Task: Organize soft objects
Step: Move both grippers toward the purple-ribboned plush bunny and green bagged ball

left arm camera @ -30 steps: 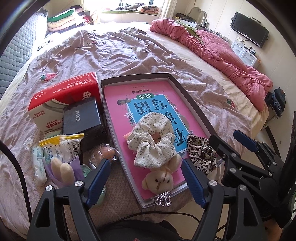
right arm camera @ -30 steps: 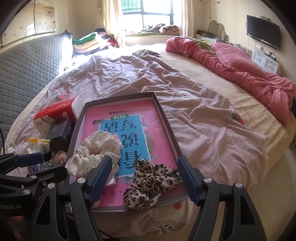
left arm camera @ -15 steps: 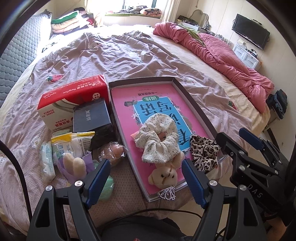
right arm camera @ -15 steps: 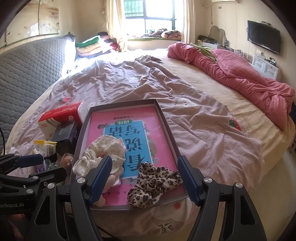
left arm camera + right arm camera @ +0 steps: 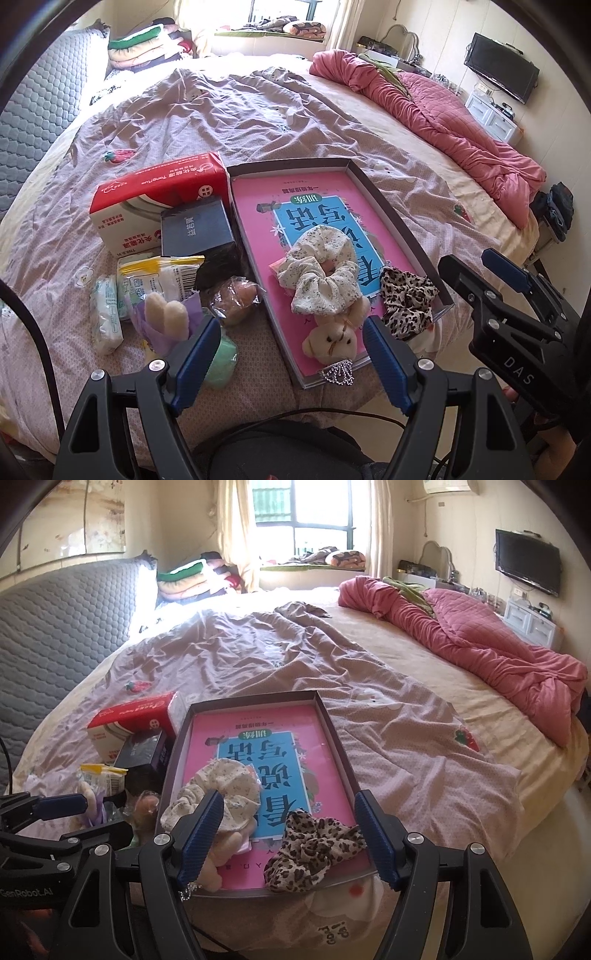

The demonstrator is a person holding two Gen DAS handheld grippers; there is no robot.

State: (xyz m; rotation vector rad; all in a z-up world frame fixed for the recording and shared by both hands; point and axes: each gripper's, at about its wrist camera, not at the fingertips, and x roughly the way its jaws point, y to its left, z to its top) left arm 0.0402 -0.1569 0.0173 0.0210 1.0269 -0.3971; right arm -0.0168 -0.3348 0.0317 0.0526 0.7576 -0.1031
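Both grippers drawn back, 2 scrunchies (image 5: 320, 273) (image 5: 314, 849), 1 tray (image 5: 400, 225)

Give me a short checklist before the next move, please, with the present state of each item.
1. Left tongs open and empty: ok.
2. Right tongs open and empty: ok.
3. Leopard scrunchie fully inside the tray: not ok, it hangs over the near edge.
4. Floral scrunchie inside the tray: ok.
5. Bear free to lift: cannot tell, the floral scrunchie lies on it.
6. Soft items left of the tray sorted: not ok, the green ball is on the bedspread.
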